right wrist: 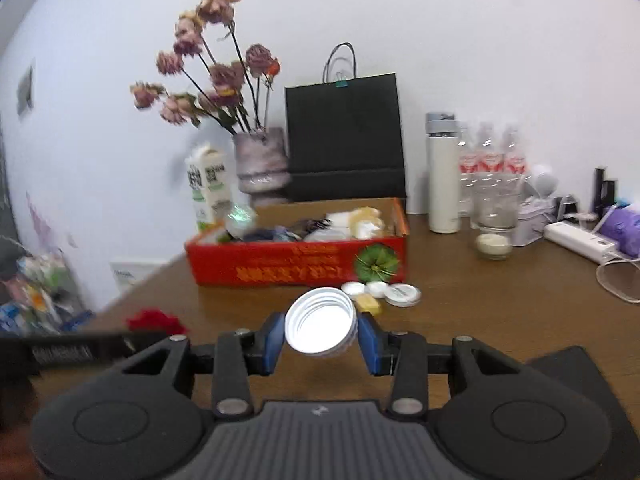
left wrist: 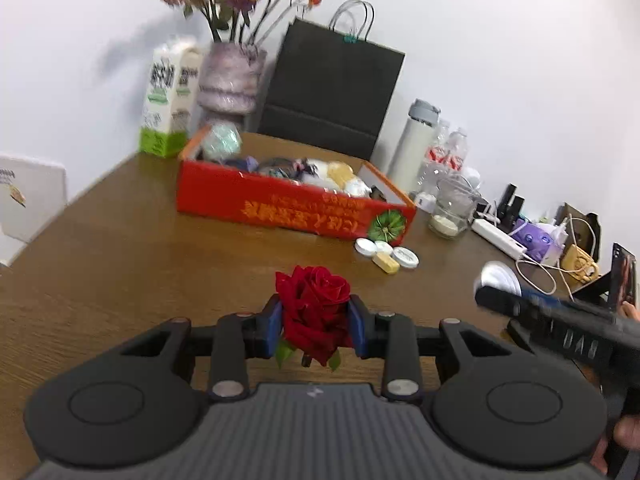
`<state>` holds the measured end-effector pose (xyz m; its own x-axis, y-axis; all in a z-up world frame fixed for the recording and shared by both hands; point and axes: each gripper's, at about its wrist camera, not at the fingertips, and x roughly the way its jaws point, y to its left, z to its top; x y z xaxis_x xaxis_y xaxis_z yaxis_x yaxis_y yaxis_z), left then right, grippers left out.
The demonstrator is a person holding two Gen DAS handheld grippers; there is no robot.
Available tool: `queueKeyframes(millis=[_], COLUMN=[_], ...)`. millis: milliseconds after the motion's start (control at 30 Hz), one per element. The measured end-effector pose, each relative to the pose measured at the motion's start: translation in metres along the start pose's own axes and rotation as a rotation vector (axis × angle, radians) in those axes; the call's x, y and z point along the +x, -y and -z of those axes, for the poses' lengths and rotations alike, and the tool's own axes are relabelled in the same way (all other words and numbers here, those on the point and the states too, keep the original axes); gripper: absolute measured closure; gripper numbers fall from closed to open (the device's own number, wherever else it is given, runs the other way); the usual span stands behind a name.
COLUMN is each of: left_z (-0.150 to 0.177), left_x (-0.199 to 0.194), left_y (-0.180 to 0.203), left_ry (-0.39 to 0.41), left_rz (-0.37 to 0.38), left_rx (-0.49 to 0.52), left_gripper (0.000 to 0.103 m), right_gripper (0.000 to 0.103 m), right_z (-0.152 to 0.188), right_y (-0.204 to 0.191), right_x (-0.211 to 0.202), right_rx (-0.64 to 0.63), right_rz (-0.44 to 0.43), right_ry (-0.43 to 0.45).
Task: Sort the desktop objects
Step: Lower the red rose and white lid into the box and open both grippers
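Observation:
My left gripper [left wrist: 316, 322] is shut on a red rose [left wrist: 314, 304] and holds it above the brown table [left wrist: 120, 264]. My right gripper [right wrist: 320, 334] is shut on a white jar lid [right wrist: 320, 322], open side toward the camera, above the table. The right gripper with its lid shows in the left wrist view [left wrist: 500, 280] at the right. The rose shows in the right wrist view [right wrist: 154, 320] at the left. A red cardboard box [left wrist: 292, 208] [right wrist: 296, 264] full of small items stands ahead of both grippers. Small white lids [left wrist: 386, 250] [right wrist: 380, 290] and a yellow block [left wrist: 386, 262] [right wrist: 368, 304] lie in front of the box.
Behind the box stand a vase of dried flowers [left wrist: 232, 80], a milk carton [left wrist: 166, 100], a black paper bag [left wrist: 332, 88], a white flask [left wrist: 414, 144] and water bottles [right wrist: 488, 168]. A glass jar [left wrist: 450, 208], a power strip [left wrist: 498, 238] and cables lie at the right.

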<state>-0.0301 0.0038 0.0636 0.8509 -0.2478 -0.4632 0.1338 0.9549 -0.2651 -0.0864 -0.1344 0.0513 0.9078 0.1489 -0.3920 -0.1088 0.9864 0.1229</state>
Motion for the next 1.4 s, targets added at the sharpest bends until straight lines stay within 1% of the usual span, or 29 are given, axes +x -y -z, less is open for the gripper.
queueKeyframes(millis=[67,167,233,333,400,433,500,533,567,633,700,733,767,833,867,900,1000,1033,1067,1167,1233,1267,1300,1333,1367,1400], left_z=[-0.006,-0.019,-0.031,-0.055,-0.077,-0.089,-0.114,-0.126,-0.139,-0.16,-0.179,-0.187,-0.196,-0.209,-0.213,-0.213,-0.2,-0.192,-0.187,-0.174,-0.169,-0.167,-0.166,-0.166,-0.167,-0.17], left_x=[-0.016,-0.038,-0.043,-0.041,-0.035,-0.031,-0.019,-0.011,-0.002,0.024,0.058,0.076,0.095,0.133,0.154,0.176,0.223,0.234,0.238,0.245,0.253,0.255,0.255,0.253,0.248,0.242], left_y=[0.003,0.008,0.007,0.0,-0.004,-0.007,-0.014,-0.018,-0.022,-0.029,-0.038,-0.041,-0.045,-0.051,-0.055,-0.06,-0.079,-0.084,-0.087,-0.095,-0.096,-0.095,-0.093,-0.091,-0.088,-0.087], left_ry=[0.045,0.13,0.154,0.195,0.231,0.242,0.257,0.26,0.258,0.239,0.177,0.153,0.128,0.063,0.015,-0.038,-0.173,-0.202,-0.212,-0.224,-0.257,-0.273,-0.277,-0.275,-0.259,-0.237], left_rz=[0.006,0.032,0.055,0.08,0.078,0.069,0.05,0.047,0.045,0.028,-0.018,-0.033,-0.058,-0.09,-0.09,-0.095,-0.159,-0.173,-0.178,-0.185,-0.184,-0.182,-0.174,-0.166,-0.173,-0.186], left_rx=[0.008,0.024,0.016,-0.002,0.0,0.005,0.006,-0.001,-0.002,0.002,-0.014,-0.018,-0.036,-0.029,-0.026,-0.023,-0.067,-0.073,-0.073,-0.081,-0.066,-0.052,-0.034,-0.017,-0.009,-0.007], left_gripper=[0.069,0.069,0.069,0.069,0.069,0.069,0.069,0.069,0.069,0.069,0.069,0.069,0.069,0.069,0.069,0.069,0.069,0.069,0.068,0.066,0.059,0.053,0.048,0.036,0.032,0.027], right_gripper=[0.064,0.064,0.064,0.064,0.064,0.064,0.064,0.064,0.064,0.064,0.064,0.064,0.064,0.064,0.064,0.064,0.064,0.064,0.064,0.064,0.062,0.062,0.057,0.052,0.043,0.04], right_z=[0.003,-0.006,-0.017,-0.045,-0.067,-0.076,-0.098,-0.106,-0.116,-0.134,-0.155,-0.164,-0.172,-0.187,-0.193,-0.193,-0.184,-0.178,-0.17,-0.149,-0.138,-0.135,-0.133,-0.131,-0.132,-0.135], right_y=[0.001,0.0,0.003,0.011,0.016,0.02,0.034,0.038,0.041,0.036,0.027,0.023,0.019,0.014,0.011,0.011,0.012,0.013,0.016,0.02,0.019,0.017,0.013,0.009,0.006,0.006], right_x=[-0.01,-0.03,-0.041,-0.044,-0.037,-0.033,-0.019,-0.012,-0.003,0.019,0.052,0.072,0.094,0.143,0.171,0.195,0.267,0.286,0.304,0.333,0.343,0.347,0.348,0.348,0.346,0.344], right_rx=[0.026,0.034,0.054,0.077,0.076,0.094,0.168,0.193,0.201,0.165,0.104,0.09,0.082,0.084,0.079,0.102,0.16,0.175,0.204,0.245,0.254,0.253,0.235,0.208,0.187,0.176], right_rz=[-0.024,-0.054,-0.097,-0.175,-0.192,-0.216,-0.31,-0.337,-0.338,-0.278,-0.199,-0.184,-0.189,-0.203,-0.215,-0.234,-0.273,-0.273,-0.273,-0.256,-0.215,-0.2,-0.19,-0.19,-0.188,-0.172], right_ry=[0.001,0.048,0.088,0.143,0.175,0.185,0.19,0.19,0.192,0.196,0.177,0.147,0.11,0.022,-0.051,-0.118,-0.34,-0.403,-0.458,-0.548,-0.579,-0.592,-0.606,-0.615,-0.608,-0.589])
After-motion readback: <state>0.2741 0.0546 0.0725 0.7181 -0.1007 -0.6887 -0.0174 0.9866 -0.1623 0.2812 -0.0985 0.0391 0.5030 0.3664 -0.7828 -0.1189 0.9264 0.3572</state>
